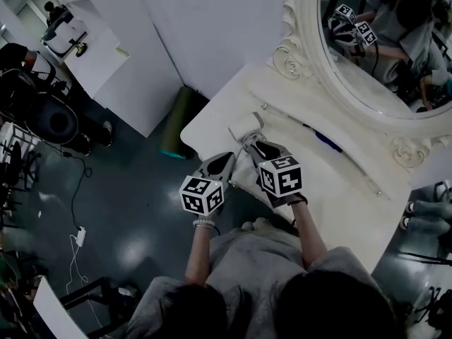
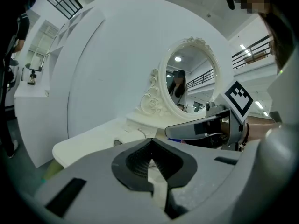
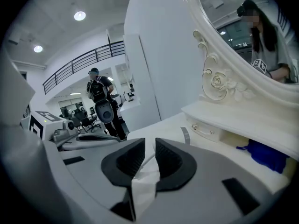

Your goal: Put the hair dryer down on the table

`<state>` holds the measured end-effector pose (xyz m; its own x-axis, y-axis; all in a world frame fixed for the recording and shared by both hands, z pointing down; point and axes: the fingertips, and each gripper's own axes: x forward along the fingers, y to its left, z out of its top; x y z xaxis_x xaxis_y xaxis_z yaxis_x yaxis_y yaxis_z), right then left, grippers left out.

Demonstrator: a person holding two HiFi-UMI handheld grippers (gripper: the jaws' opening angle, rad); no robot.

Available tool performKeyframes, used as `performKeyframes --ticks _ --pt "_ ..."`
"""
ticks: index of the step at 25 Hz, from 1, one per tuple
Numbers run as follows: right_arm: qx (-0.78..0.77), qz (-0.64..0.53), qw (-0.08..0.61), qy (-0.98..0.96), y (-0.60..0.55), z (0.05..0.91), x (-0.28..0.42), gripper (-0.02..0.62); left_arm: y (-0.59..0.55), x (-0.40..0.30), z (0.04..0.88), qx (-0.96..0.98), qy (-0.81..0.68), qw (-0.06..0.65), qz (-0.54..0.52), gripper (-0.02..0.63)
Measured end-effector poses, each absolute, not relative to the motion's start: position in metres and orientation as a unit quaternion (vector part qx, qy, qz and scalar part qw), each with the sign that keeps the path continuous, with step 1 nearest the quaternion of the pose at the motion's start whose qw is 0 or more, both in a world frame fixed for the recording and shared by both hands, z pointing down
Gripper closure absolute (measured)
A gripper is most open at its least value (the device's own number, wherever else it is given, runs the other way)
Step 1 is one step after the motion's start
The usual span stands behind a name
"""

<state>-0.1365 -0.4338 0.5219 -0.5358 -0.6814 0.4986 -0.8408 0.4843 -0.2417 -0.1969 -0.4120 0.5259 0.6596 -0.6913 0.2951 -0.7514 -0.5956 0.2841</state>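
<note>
Much of the hair dryer (image 1: 246,127) is hidden. In the head view only a pale, rounded body with a grey part is seen, laid on the table (image 1: 353,196) just ahead of both grippers' tips and touched by neither. In the left gripper view only a small dotted grille is made out, past the left jaw. The left gripper (image 2: 150,144) is seen closed, its black ribbed pads brought together at the tips with nothing held between them. The right gripper (image 3: 150,149) is seen slightly apart, with a narrow slit between its pads. Something white is seen through the slit; whether it is the table top or a separate thing cannot be told, and no pad is seen pressed on it. The jaw bodies are formed of matt grey plastic, broad and smooth. Beyond the right gripper the mirror (image 3: 217,80), framed in carved white scrolls, is cut off at the picture's edge, above a glossy shelf (image 3: 243,118) with a drawer (image 3: 205,132). A blue thing (image 3: 261,155) to that gripper's right is partly hidden under the shelf and cannot be identified.
</note>
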Motion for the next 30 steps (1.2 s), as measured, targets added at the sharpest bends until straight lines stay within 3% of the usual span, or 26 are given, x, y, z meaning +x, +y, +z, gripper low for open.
performKeyframes --ticks 4,15,30 --pt "0.459 0.226 0.145 -0.847 -0.428 0.504 -0.136 0.592 -0.405 -0.197 0.505 0.895 -0.409 0.166 0.064 0.601" --pt "0.396 0.199 0.051 -0.895 -0.408 0.444 -0.149 0.594 -0.391 -0.194 0.456 0.902 -0.419 0.098 0.035 0.601" --pt "0.363 0.123 0.027 -0.923 -0.381 0.413 -0.135 0.595 -0.362 -0.174 0.418 0.904 -0.427 0.040 0.008 0.601"
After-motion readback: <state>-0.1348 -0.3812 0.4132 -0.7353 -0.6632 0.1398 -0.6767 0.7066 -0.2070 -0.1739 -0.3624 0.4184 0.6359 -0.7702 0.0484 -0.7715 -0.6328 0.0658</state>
